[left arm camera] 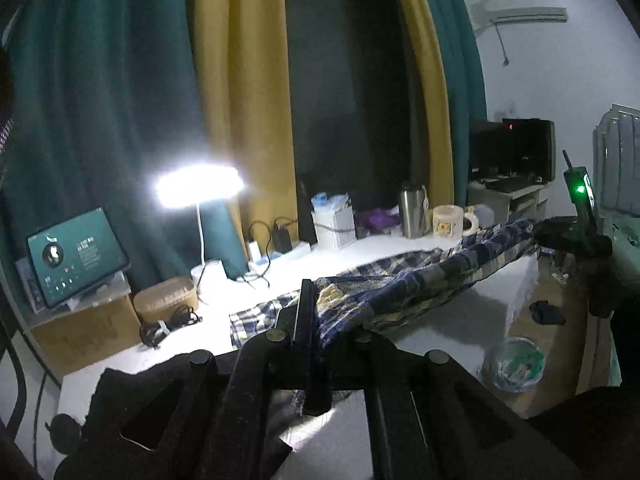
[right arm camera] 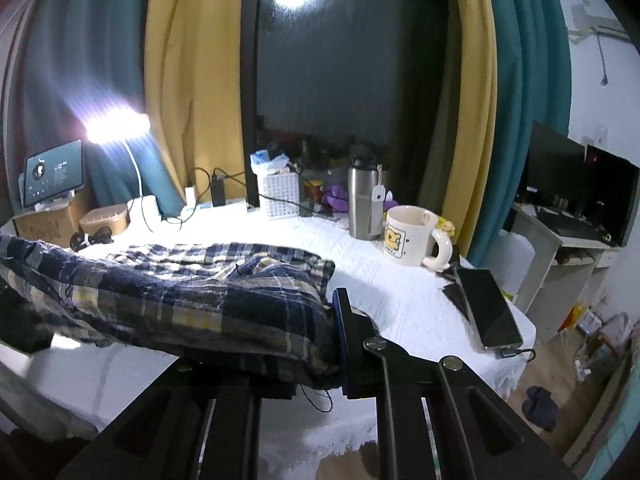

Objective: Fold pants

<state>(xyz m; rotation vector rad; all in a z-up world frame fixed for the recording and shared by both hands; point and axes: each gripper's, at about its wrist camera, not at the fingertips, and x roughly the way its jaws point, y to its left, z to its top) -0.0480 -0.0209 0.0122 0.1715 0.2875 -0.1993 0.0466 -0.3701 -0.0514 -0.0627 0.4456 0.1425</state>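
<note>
Both claws clamped on pants (left arm camera: 400, 292)

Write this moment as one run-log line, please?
step: lifting edge | left gripper: shut on blue-and-yellow plaid cloth pants | right gripper: shut on pants | rest of pants: on white table

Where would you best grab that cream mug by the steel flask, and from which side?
By its handle, from the right. The cream mug stands upright on the white tablecloth, its looped handle turned right toward the phone, a thin grip, I'd judge. The steel flask crowds its left. Both grippers are shut on the plaid pants.
</note>
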